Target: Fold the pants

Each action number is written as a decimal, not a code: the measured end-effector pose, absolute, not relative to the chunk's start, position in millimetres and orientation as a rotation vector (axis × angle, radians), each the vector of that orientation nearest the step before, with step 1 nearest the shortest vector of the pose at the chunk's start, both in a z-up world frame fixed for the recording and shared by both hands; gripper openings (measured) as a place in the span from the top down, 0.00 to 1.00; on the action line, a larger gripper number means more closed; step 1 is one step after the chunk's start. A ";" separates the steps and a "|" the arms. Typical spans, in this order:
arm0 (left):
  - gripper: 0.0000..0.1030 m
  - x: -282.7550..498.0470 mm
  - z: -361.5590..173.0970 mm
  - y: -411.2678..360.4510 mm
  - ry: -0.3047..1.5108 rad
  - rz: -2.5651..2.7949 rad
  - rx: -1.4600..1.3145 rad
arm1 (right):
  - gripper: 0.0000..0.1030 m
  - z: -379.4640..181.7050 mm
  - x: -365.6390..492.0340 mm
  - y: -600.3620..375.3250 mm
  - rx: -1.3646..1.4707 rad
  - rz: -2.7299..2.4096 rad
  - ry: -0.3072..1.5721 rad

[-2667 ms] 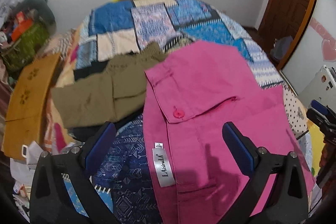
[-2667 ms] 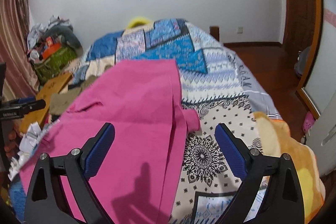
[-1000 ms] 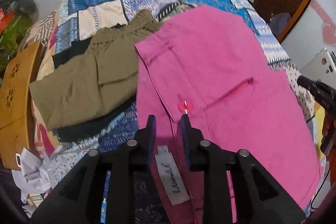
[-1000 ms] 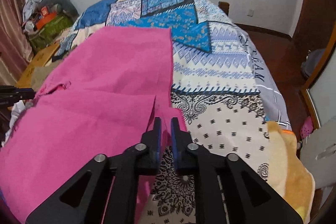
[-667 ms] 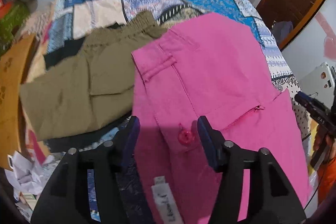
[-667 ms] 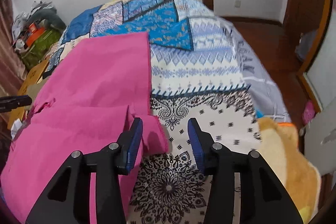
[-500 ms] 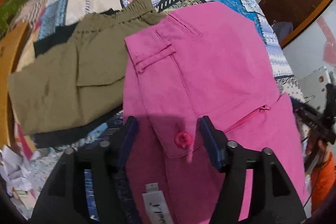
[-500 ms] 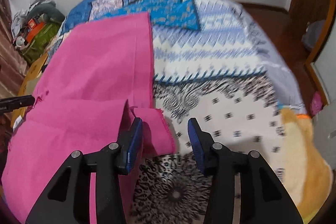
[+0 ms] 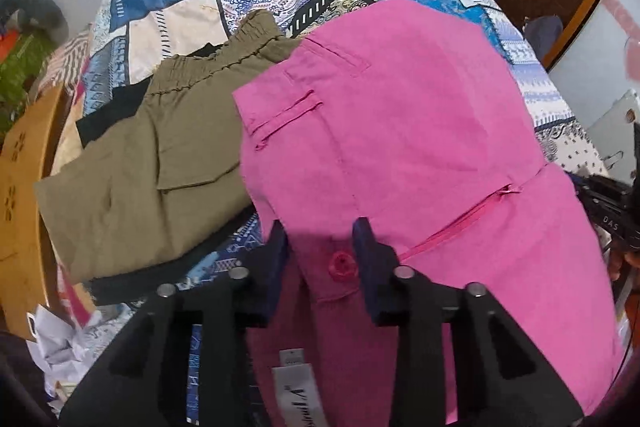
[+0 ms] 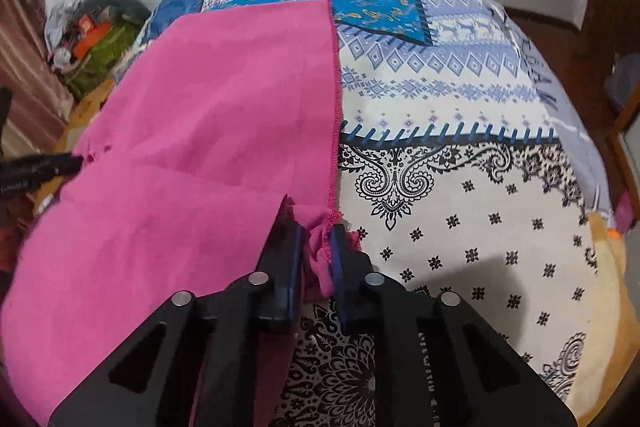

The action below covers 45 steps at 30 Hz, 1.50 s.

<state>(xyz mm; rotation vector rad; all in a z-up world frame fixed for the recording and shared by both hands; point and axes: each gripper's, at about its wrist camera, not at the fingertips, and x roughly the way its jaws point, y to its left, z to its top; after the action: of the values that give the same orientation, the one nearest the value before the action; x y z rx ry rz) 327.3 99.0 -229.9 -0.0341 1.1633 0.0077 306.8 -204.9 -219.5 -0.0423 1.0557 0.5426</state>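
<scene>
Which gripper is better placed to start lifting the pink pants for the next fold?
Right gripper: it pinches the pants hem. Left gripper straddles the button, open.

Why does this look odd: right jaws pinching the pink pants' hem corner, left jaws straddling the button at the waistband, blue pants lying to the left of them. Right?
One error: the folded pants left of the pink pants are olive green, not blue, as the left wrist view shows. The right gripper pinches the hem corner and the left gripper straddles the button, as stated.
</scene>
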 end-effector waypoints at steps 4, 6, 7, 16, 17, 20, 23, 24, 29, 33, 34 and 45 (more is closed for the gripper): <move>0.73 326.4 -233.4 104.4 1.169 0.012 -0.022 | 0.91 -217.4 305.7 -195.5 -0.157 0.527 1.044; 0.73 325.2 -233.0 100.8 1.159 0.032 0.013 | 0.92 -218.2 304.9 -193.4 -0.206 0.514 1.041; 0.73 324.3 -232.9 98.4 1.153 0.039 0.031 | 0.92 -218.7 304.0 -193.2 -0.226 0.507 1.038; 0.74 314.9 -217.1 108.3 1.122 0.031 0.067 | 0.92 -218.1 310.9 -194.0 -0.257 0.510 1.060; 0.72 312.6 -211.5 113.5 1.109 0.039 0.066 | 0.90 -216.9 311.3 -196.5 -0.237 0.511 1.070; 0.50 309.2 -197.7 126.1 1.059 0.068 0.059 | 0.83 -208.0 311.2 -206.6 -0.184 0.482 1.079; 0.42 313.1 -186.0 139.7 1.012 0.098 0.040 | 0.68 -191.7 315.5 -216.1 -0.174 0.461 1.030; 0.42 317.2 -184.2 142.1 1.009 0.104 0.039 | 0.62 -185.9 317.8 -218.5 -0.170 0.452 1.015; 0.40 348.2 -181.2 147.3 0.993 0.119 0.010 | 0.53 -152.1 334.2 -218.3 -0.134 0.449 0.910; 0.39 375.8 -194.3 150.9 1.029 0.112 -0.033 | 0.46 -141.4 354.8 -209.3 -0.097 0.457 0.857; 0.39 381.4 -199.3 151.8 1.041 0.109 -0.044 | 0.46 -141.4 361.3 -204.3 -0.093 0.463 0.848; 0.39 420.5 -255.6 164.4 1.148 0.079 -0.159 | 0.46 -180.3 416.9 -158.7 -0.116 0.506 0.905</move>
<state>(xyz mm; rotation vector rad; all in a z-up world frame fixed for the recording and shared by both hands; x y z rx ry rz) 420.5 164.4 -255.6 -0.1592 1.1482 0.0786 416.9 -158.7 -180.3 -0.1161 0.9050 0.5056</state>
